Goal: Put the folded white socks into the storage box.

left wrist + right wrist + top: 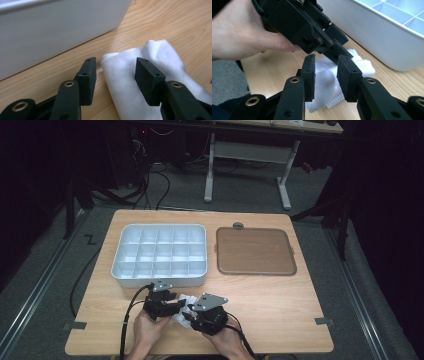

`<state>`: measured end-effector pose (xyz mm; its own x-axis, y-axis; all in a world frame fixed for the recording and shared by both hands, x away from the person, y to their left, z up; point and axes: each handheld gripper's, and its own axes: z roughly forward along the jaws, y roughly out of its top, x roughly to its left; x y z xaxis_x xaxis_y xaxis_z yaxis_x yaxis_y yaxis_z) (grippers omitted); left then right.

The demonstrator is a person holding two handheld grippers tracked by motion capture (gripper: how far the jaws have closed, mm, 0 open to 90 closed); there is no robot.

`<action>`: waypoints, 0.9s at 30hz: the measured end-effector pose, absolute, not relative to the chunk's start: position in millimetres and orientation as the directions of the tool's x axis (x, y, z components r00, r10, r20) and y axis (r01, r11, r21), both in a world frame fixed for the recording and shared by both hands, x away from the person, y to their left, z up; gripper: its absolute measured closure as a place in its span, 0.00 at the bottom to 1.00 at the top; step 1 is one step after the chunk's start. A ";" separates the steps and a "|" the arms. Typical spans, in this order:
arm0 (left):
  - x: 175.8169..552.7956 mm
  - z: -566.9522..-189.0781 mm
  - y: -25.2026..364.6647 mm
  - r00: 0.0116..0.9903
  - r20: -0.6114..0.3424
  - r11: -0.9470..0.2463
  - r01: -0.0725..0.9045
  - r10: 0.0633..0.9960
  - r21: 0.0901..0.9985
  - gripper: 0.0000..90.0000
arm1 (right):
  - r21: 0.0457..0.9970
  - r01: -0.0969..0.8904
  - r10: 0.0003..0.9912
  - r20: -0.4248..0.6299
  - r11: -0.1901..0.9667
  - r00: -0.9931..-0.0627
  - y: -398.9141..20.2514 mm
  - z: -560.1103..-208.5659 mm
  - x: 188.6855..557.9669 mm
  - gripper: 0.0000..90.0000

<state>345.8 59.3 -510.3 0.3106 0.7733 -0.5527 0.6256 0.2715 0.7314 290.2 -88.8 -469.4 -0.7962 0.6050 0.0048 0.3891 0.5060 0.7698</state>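
Cloth [181,306] near the surface's front edge lies unlifted between my left gripper [115,75], jaws apart astride its corner, and right gripper [325,75], jaws apart; tray [159,278] empty.

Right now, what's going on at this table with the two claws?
A person holds a claw in each hand at the near edge of the wooden table, both working on a white cloth lying just in front of a white compartment tray. The left claw is open, with one jaw on the cloth and the other on the bare wood. The right claw is also open, jaws over the cloth, nothing clamped yet. A brown tray sits to the right, untouched.
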 end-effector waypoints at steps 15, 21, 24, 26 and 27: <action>343.9 -515.1 56.1 0.295 -0.580 0.286 0.648 0.760 0.705 0.58 | 0.696 0.469 0.678 -0.036 0.544 -0.734 -112.8 -500.6 317.3 0.85; 342.9 -516.3 52.3 0.306 -0.551 0.265 0.635 0.776 0.726 0.61 | 0.725 0.436 0.671 -0.049 0.533 -0.740 -113.5 -488.1 314.5 0.87; 342.8 -516.6 52.1 0.312 -0.545 0.257 0.633 0.779 0.730 0.62 | 0.714 0.435 0.664 -0.054 0.548 -0.746 -109.9 -487.5 320.6 0.88; 343.0 -516.9 52.1 0.316 -0.539 0.254 0.629 0.781 0.735 0.62 | 0.700 0.452 0.662 -0.039 0.552 -0.748 -109.4 -493.7 328.2 0.88; 343.2 -517.1 52.1 0.317 -0.538 0.253 0.627 0.781 0.737 0.62 | 0.693 0.462 0.663 -0.031 0.554 -0.748 -109.6 -497.2 330.9 0.88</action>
